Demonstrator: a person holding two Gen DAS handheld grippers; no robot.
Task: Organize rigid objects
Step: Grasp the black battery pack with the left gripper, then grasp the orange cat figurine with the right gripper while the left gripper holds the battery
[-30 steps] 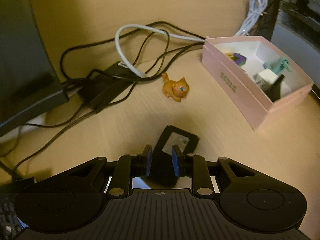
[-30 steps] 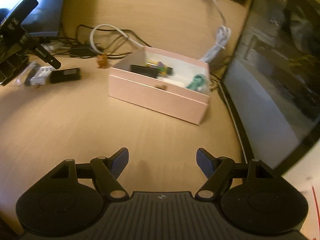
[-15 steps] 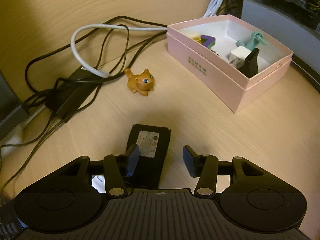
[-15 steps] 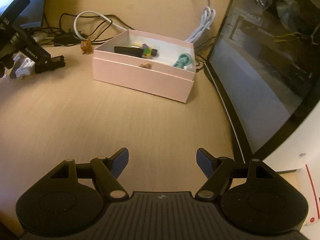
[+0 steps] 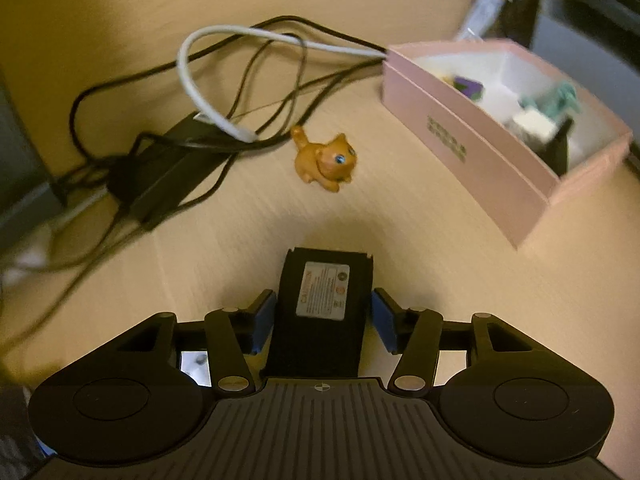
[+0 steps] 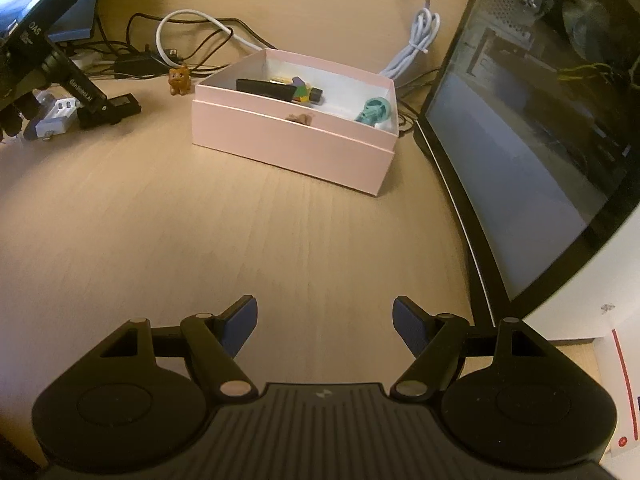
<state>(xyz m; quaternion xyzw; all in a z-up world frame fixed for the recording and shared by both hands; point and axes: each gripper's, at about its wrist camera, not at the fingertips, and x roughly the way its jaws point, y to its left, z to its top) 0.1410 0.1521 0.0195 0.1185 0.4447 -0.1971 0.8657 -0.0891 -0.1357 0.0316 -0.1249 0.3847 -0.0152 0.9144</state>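
Observation:
A black battery pack [image 5: 322,308] with a white label lies flat on the wooden desk between the fingers of my left gripper [image 5: 324,316]. The blue pads sit at its two sides, about touching. It also shows in the right wrist view [image 6: 120,105], under the left gripper [image 6: 86,98]. An orange cat figurine [image 5: 325,160] stands beyond it. A pink box [image 5: 472,148] at the right holds several small items. My right gripper [image 6: 322,322] is open and empty above bare desk, well short of the pink box [image 6: 292,144].
A tangle of black and white cables [image 5: 224,92] and a black power brick [image 5: 168,172] lie behind the cat. A white adapter [image 6: 56,120] sits at the far left. A large monitor [image 6: 540,120] stands along the right.
My left gripper opened, shifted so the battery pack lies centred between its fingers, and has closed in on its sides. The right gripper has drawn back slightly from the box.

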